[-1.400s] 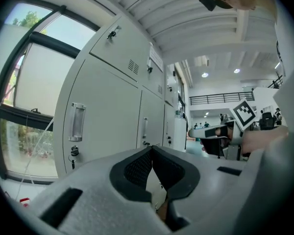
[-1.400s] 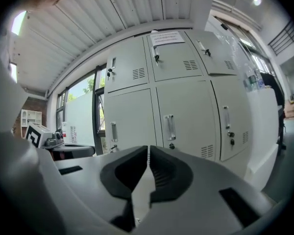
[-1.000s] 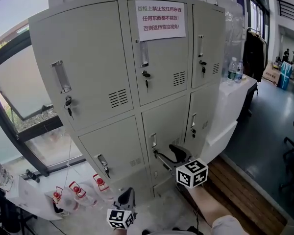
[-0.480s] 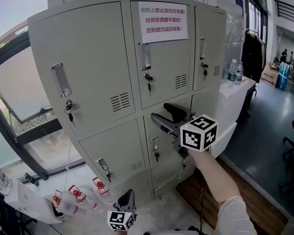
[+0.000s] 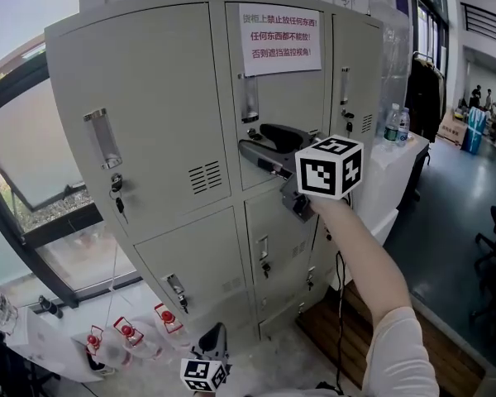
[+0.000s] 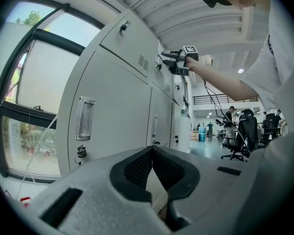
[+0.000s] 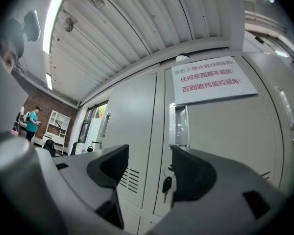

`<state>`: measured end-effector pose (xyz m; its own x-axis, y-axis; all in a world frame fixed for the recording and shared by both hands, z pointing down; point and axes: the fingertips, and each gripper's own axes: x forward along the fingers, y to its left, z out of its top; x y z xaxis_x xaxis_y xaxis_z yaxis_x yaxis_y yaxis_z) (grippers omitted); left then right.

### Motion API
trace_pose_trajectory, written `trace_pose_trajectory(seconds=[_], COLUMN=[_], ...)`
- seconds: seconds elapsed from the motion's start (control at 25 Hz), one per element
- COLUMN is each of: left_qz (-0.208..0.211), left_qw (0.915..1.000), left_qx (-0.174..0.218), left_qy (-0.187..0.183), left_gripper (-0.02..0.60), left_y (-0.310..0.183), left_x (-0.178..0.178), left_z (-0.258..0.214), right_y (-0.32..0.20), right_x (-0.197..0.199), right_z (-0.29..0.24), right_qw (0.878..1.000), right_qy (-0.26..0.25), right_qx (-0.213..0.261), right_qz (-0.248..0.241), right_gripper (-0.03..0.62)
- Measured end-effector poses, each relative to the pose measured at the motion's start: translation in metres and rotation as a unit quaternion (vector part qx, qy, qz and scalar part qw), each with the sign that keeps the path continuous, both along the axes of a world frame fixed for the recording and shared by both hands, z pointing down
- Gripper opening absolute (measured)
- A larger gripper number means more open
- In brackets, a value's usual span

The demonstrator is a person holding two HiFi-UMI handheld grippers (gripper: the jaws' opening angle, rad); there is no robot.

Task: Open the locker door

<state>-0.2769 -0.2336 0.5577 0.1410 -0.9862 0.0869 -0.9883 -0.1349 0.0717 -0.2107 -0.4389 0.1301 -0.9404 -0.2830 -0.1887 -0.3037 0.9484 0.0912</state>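
- Clearly, the right tool (image 5: 253,140) has its jaws wide apart and grips nothing; the handle (image 7: 181,126) and key (image 7: 166,184) show in the gap beyond.
- Left tool (image 5: 217,329), bottom centre of the head view: jaws closed together, empty.
- Locker door (image 5: 274,106), upper centre, sits flush shut under a paper notice (image 5: 281,38).

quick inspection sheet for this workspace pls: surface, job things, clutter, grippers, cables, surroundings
Surface: pale floor, partly seen.
Job's things: grey metal locker bank, visible doors closed; top middle door carries a white paper notice; small dark key hangs in its lock.
Clutter: red-and-white items at lower left, unidentifiable; clear water bottles on a white counter.
Grippers: right gripper open, empty, before the top middle door's lock; left gripper shut, empty, held low.
Cables: black cable hanging below the forearm.
Surroundings: large window, hung dark coats.
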Motion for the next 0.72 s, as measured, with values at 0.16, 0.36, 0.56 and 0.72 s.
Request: trace_pose_trajectory(seconds=[0.16,0.36,0.56,0.72], left_qz=[-0.006,-0.02,-0.032,-0.034], left_qw=[1.0,0.9998,0.9994,0.9993], left_qx=[0.006,0.004,0.003,0.003], left_qy=[0.002,0.008,0.013,0.014], left_gripper=[0.003,0.002,0.002,0.003], left_y=[-0.002,0.003,0.007,0.008], left_x=[-0.005,-0.015,-0.025,-0.027], left_z=[-0.002,0.0,0.002,0.003], right_y=[-0.016,-0.03,-0.03,-0.03], right_x=[-0.013,-0.026,-0.038,-0.039], right_z=[-0.02,-0.028,-0.029,-0.028], right_qw=[1.0,1.0,1.0,0.999], right_qy=[0.005,0.004,0.006,0.008], right_qx=[0.021,0.024,0.026,0.036], right_qz=[0.009,0.012,0.006,0.016], right_gripper=[0.245,0.245,0.245,0.245])
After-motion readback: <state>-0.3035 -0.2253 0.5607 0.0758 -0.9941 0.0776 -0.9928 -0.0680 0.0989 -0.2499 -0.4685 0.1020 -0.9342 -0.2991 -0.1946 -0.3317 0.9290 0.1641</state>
